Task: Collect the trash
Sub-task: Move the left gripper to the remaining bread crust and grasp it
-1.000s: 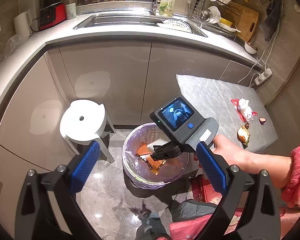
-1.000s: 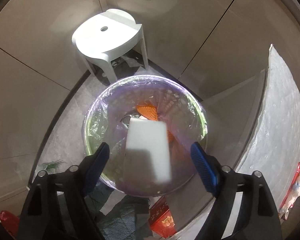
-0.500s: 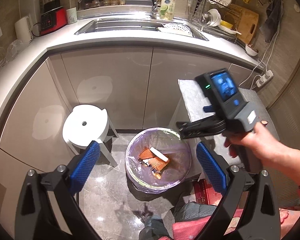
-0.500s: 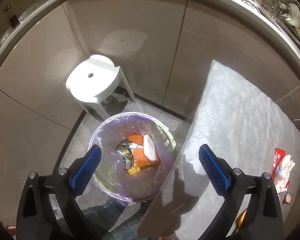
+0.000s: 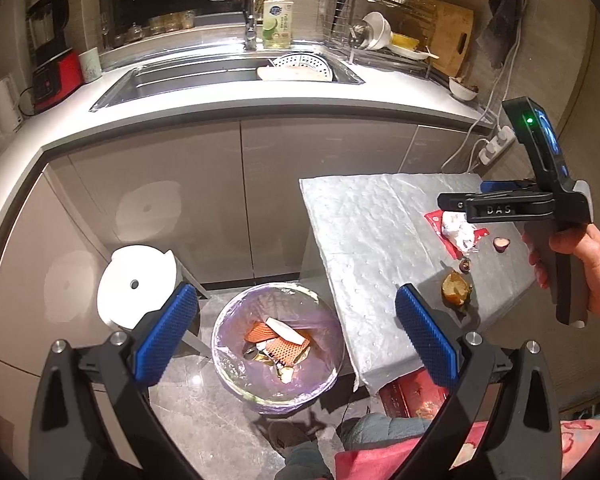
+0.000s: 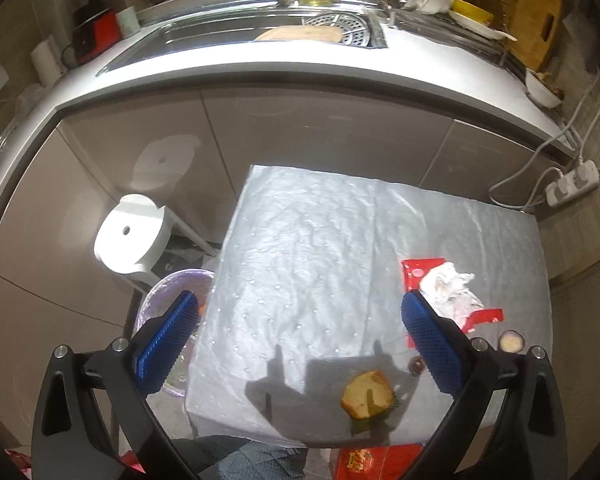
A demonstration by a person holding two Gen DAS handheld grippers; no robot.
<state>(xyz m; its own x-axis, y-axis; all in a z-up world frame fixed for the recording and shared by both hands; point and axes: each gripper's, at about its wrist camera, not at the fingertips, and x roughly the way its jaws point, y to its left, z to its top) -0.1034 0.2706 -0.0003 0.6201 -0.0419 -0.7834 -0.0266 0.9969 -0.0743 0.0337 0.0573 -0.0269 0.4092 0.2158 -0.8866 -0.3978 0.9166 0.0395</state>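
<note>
writing: "DAS" on right gripper (image 5: 496,210) body
right gripper: jaws just opened wide, empty (was over bin (image 5: 278,346), now over table (image 6: 320,260))
left gripper (image 5: 296,330): wide, empty

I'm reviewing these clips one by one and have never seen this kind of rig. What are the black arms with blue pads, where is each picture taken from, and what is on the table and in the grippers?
No robot here: a person holds a handheld two-finger gripper in each hand, each with a fisheye camera looking along its fingers. One picture looks past the left gripper, down at the trash bin, and shows the right gripper over the table. The other looks past the right gripper. Both are open and empty; the right one's jaws have just been opening. On the table lie a crumpled tissue on a red wrapper, a bread piece and two small scraps.
</note>
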